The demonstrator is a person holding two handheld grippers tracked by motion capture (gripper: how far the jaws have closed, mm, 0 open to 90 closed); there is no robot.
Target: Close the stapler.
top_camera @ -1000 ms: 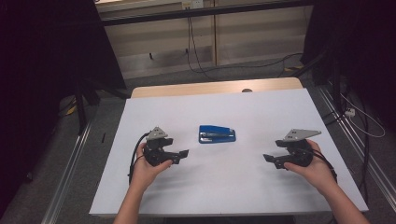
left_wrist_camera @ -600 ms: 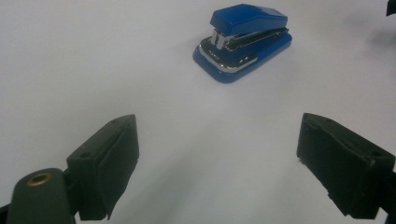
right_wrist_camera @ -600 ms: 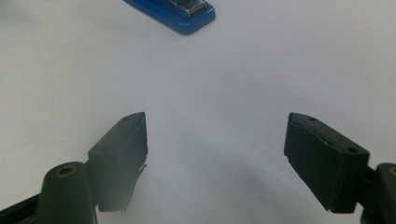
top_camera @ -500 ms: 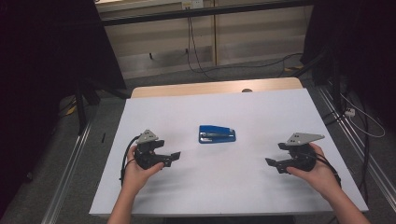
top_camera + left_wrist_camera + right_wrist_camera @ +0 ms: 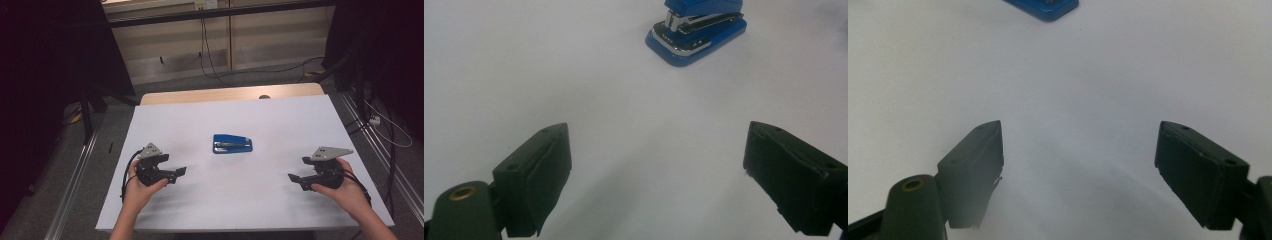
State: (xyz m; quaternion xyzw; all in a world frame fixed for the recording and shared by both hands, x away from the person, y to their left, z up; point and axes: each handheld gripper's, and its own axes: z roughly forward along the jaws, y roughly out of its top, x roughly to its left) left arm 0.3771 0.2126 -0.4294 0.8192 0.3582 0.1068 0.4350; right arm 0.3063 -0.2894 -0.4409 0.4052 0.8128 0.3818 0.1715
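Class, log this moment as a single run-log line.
left gripper: open, empty | right gripper: open, empty | stapler: on table, between grippers, untouched

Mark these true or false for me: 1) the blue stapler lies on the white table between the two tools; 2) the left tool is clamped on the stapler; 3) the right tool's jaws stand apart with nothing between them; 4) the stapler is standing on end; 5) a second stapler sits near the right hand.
1) True. The blue stapler lies on the white table, with the left tool and the right tool to either side of it, nearer the person.
2) False. The left tool's jaws are open over bare table, apart from the stapler.
3) True. In the right gripper view the jaws gape over bare table.
4) False. It lies flat on its base.
5) False. There is just the one stapler.
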